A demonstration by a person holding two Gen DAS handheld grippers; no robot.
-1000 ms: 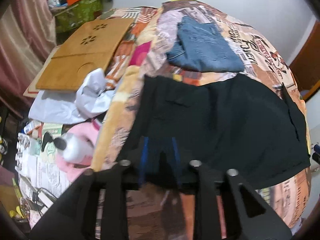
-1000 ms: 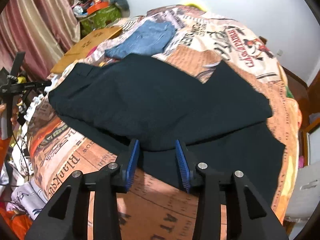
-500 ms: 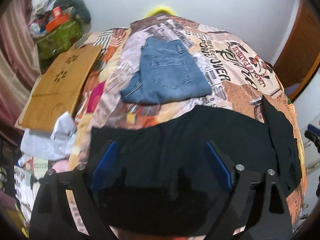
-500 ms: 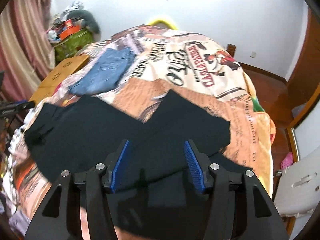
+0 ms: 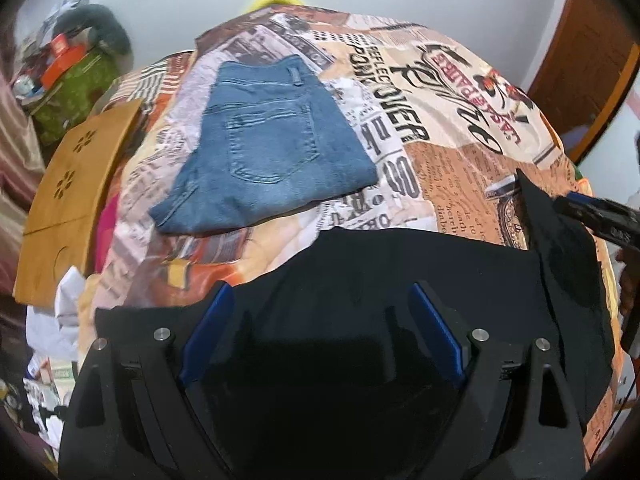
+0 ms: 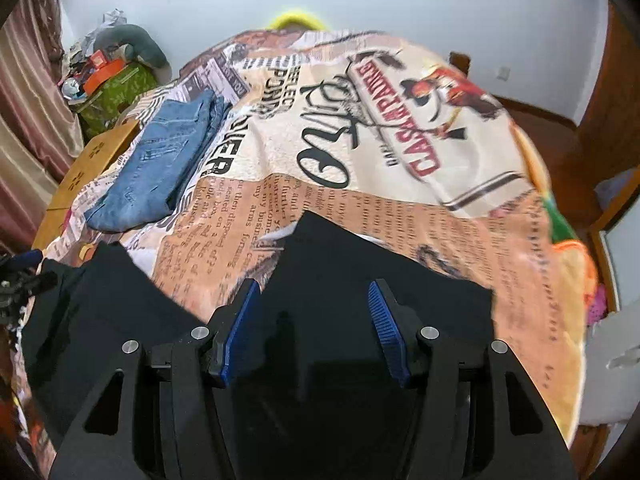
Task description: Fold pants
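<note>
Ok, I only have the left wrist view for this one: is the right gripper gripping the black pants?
Observer: No. The right gripper is open. Its jaws have just been opening, and the pants lie under the pads, not pinched.
Operator: Anything beside the bed on that side?
Observer: A white thing stands close against the bed's right edge.
Operator: And on the floor there?
Observer: Something pink shows just beyond the white thing. It is too small to identify.
</note>
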